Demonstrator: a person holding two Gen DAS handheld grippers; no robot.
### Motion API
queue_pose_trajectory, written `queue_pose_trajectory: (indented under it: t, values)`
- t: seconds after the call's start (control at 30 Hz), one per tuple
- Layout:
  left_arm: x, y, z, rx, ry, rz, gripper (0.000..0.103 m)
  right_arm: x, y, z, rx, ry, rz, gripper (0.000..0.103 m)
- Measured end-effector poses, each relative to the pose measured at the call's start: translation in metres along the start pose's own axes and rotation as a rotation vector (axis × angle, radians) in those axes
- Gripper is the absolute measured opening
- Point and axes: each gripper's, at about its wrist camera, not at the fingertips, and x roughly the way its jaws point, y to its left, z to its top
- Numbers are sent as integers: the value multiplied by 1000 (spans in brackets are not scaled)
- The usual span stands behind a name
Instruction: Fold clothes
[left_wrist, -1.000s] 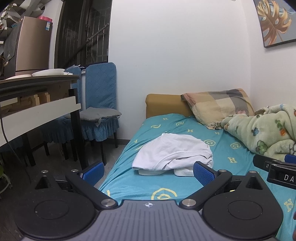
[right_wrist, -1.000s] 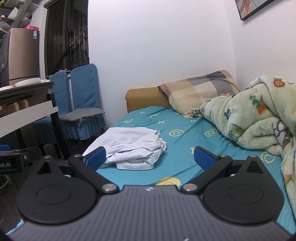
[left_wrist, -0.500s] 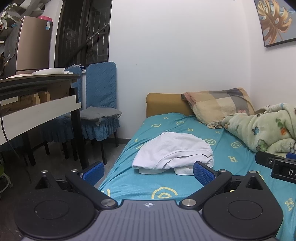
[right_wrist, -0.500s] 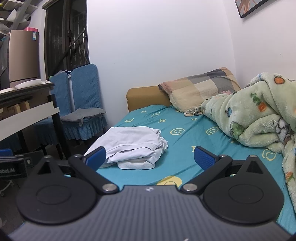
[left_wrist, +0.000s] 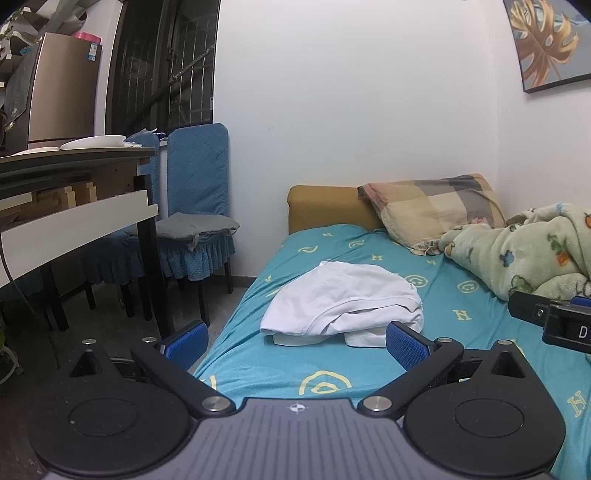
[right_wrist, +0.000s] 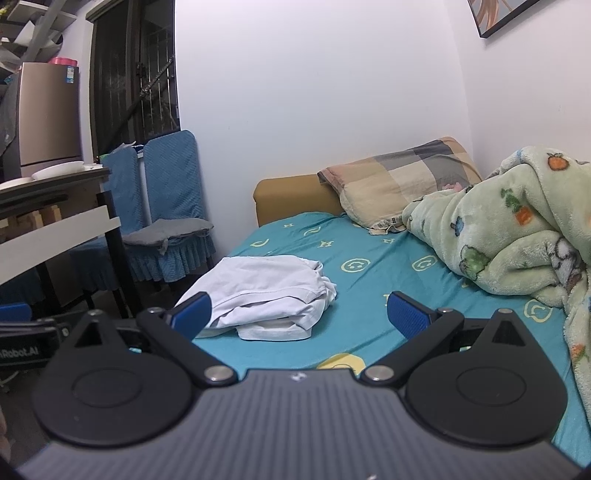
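A white garment (left_wrist: 343, 302) lies in a loosely folded heap on the teal bed sheet (left_wrist: 280, 365), near the bed's left edge; it also shows in the right wrist view (right_wrist: 266, 295). My left gripper (left_wrist: 295, 341) is open and empty, held above the near end of the bed, short of the garment. My right gripper (right_wrist: 299, 315) is open and empty, also short of the garment, to its right. The right gripper's body shows at the right edge of the left wrist view (left_wrist: 554, 321).
A checked pillow (left_wrist: 432, 210) and a green fleece blanket (right_wrist: 517, 229) lie at the head and right side of the bed. A table (left_wrist: 74, 206) and blue-covered chairs (left_wrist: 195, 206) stand left of the bed. A yellow headboard (left_wrist: 325, 206) meets the white wall.
Both grippers have drifted slightly; the garment sits a little higher and closer in the right wrist view. Both stay open and the garment has not moved.
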Motion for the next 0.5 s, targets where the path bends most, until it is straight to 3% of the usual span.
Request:
queue_pose_trajectory:
  t: [0.23,0.37,0.5]
  values:
    - [34,-6,3,18,55,-4,103,-6,-13,19,74,-41,20,103]
    - [89,-13,11,48,106,-15,102,-10,-23,32,72,-100,4,103]
    - [159,-24,11,77,156,-35,93,3,-36,31,89,-60,24,103]
